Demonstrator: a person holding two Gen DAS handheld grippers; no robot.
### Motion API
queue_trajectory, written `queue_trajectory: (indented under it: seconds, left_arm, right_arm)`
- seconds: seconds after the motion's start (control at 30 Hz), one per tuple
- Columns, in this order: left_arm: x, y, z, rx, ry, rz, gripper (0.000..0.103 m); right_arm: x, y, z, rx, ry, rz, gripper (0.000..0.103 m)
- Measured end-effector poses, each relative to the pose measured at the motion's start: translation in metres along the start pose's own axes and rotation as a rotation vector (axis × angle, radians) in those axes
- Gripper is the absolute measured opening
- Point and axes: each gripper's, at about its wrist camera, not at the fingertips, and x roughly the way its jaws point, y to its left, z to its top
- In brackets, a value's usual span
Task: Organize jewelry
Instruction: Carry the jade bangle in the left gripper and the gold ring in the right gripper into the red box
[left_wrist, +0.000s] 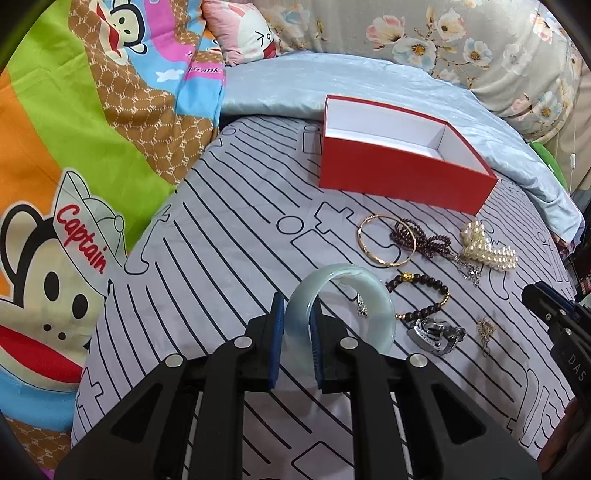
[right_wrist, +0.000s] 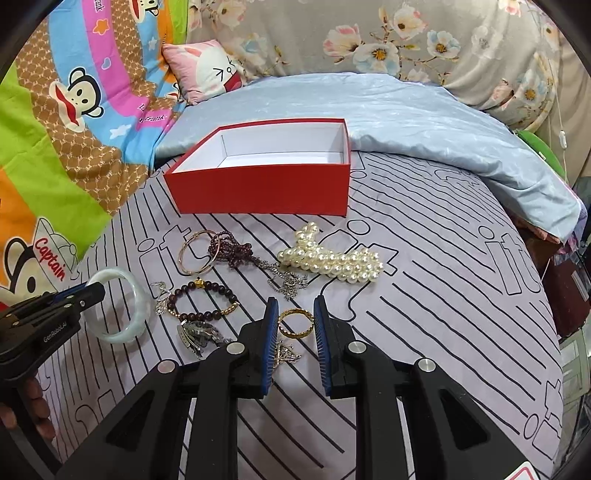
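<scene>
A striped grey bedsheet (right_wrist: 424, 295) carries the whole scene, with a pale blue quilt (right_wrist: 406, 122) bunched along its far edge and a cartoon blanket (left_wrist: 74, 147) down its left side. An open red box (right_wrist: 258, 188), white inside and empty as far as can be seen, sits toward the far edge of the bed, just short of the quilt. The jewelry lies scattered between the box and the bed's near edge.

The left gripper (left_wrist: 298, 332), level and pointing toward the box, has its fingers (left_wrist: 277, 314) closed on the rim of a pale green bangle (left_wrist: 373, 291); whether the ring is lifted or resting on the sheet cannot be told. It looks stiff, smooth and likely brittle, so a firm hold across the band suits it, and a drop would be risky.

A heap of pearls (right_wrist: 332, 260) lies just before the box, beside a dark red bead strand (right_wrist: 229, 247) and a thin gold hoop (right_wrist: 199, 251); these strings are probably limp and best pinched where they bunch. Nearer sit a brown bead bracelet (right_wrist: 203, 299), a silver watch (right_wrist: 201, 332) and a loose silver chain (right_wrist: 288, 282).

The right gripper (right_wrist: 295, 325) hovers low near the bed's near edge, fingers (right_wrist: 271, 325) a narrow gap apart, straddling a small gold band (right_wrist: 295, 324) but seemingly not yet gripping it. The band appears light and rigid, easily taken across its width.
</scene>
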Motion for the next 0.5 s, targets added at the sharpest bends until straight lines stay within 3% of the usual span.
queue_trajectory:
  seconds: [0.27,0.5]
  left_arm:
    - [-0.012,-0.008,0.020,0.013,-0.033,-0.031,0.013]
    - [-0.021,-0.025,0.066,0.039,-0.114,-0.071,0.013]
  right_arm:
    - [-0.004,-0.004,0.015,0.005,-0.023,0.021,0.018]
    - [-0.001,-0.014,0.058,0.007,-0.079,0.039,0.018]
